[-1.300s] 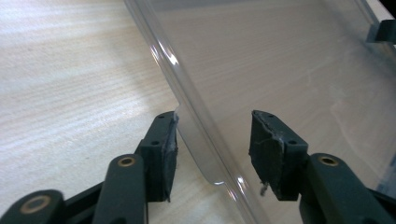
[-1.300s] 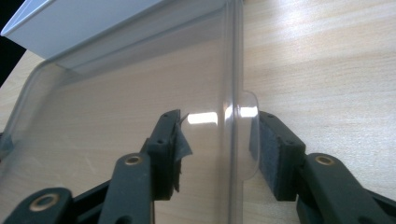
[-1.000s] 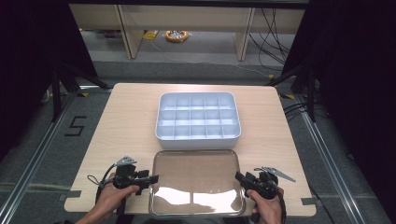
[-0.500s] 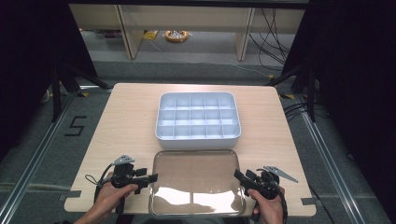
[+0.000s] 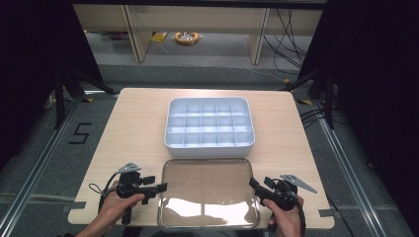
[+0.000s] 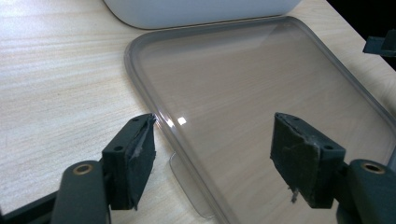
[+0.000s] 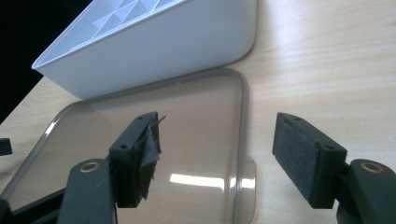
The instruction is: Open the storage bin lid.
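Observation:
A clear plastic lid (image 5: 209,192) lies flat on the wooden table near its front edge. Behind it stands a white box (image 5: 210,127) divided into several empty compartments. My left gripper (image 5: 159,188) is open at the lid's left edge; in the left gripper view its jaws straddle the lid's rim (image 6: 154,112) and a small tab (image 6: 187,182). My right gripper (image 5: 255,186) is open at the lid's right edge, its jaws either side of the rim (image 7: 243,121) and tab (image 7: 247,186). The white box (image 7: 154,46) rises just beyond the lid.
Bare wood (image 5: 133,123) flanks the box on both sides. The table's front edge (image 5: 99,222) runs just under my hands. Dark floor, cables and shelving lie beyond the table.
Both grippers have crept inward toward the lid's side edges. The lid and the box have not moved.

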Demonstrator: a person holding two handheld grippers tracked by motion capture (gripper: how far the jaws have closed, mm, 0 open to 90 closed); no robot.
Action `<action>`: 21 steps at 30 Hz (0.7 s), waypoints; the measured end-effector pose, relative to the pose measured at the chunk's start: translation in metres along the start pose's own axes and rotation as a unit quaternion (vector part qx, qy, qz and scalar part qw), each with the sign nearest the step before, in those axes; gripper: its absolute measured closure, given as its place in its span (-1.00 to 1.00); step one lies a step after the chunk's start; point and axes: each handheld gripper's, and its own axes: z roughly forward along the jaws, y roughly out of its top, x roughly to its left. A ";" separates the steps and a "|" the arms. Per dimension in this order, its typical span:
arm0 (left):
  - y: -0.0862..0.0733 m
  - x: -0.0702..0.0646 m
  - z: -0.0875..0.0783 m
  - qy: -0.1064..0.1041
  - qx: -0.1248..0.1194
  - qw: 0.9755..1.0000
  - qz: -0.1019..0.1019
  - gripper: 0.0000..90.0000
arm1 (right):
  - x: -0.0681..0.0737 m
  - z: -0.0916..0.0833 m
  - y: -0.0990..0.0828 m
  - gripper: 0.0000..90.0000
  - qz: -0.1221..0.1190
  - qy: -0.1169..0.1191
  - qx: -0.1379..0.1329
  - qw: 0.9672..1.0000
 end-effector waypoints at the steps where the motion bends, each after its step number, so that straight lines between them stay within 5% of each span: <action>1: 0.000 0.000 0.000 0.001 -0.001 1.000 0.004 -0.35 | 0.000 -0.001 0.001 -0.28 -0.003 0.005 0.002 1.000; 2: 0.000 0.000 -0.001 0.004 -0.001 1.000 0.009 -0.35 | 0.008 -0.007 0.001 -0.29 0.045 -0.005 0.030 0.999; 3: 0.001 0.000 -0.001 0.007 -0.002 1.000 0.011 -0.36 | 0.004 -0.004 0.001 -0.29 0.017 0.006 0.011 1.000; 5: 0.001 0.001 -0.001 0.005 -0.004 1.000 0.013 -0.38 | 0.006 -0.004 0.001 -0.30 0.024 0.001 0.014 1.000; 7: 0.001 0.001 -0.001 0.004 -0.005 1.000 0.012 -0.40 | 0.003 -0.003 0.002 -0.31 -0.010 0.005 0.000 1.000; 8: 0.001 0.002 -0.001 0.003 -0.005 1.000 0.012 -0.41 | 0.006 -0.005 0.002 -0.31 -0.002 -0.005 0.001 1.000; 10: 0.001 0.002 -0.002 0.000 -0.006 1.000 0.014 -0.44 | 0.006 -0.005 0.003 -0.31 -0.031 -0.007 -0.010 0.999; 11: 0.002 0.002 -0.002 -0.001 -0.008 1.000 0.015 -0.46 | 0.002 -0.003 0.003 -0.31 -0.067 -0.009 -0.026 0.997; 16: 0.003 -0.001 -0.005 0.001 -0.018 0.999 0.031 -0.50 | 0.005 -0.006 0.003 -0.34 -0.070 -0.001 -0.023 0.997; 17: 0.003 -0.001 -0.005 0.002 -0.018 0.999 0.036 -0.51 | 0.010 -0.008 0.002 -0.35 -0.034 -0.003 -0.009 0.999; 18: 0.003 -0.002 -0.006 0.002 -0.017 0.999 0.043 -0.52 | 0.007 -0.007 0.002 -0.35 -0.057 -0.002 -0.017 0.998; 20: 0.002 -0.003 -0.006 -0.003 -0.020 0.999 0.043 -0.53 | 0.010 -0.009 0.001 -0.35 -0.037 -0.008 -0.014 0.999; 21: 0.002 -0.003 -0.007 -0.003 -0.020 0.999 0.042 -0.53 | 0.007 -0.009 0.002 -0.35 -0.066 -0.002 -0.020 0.998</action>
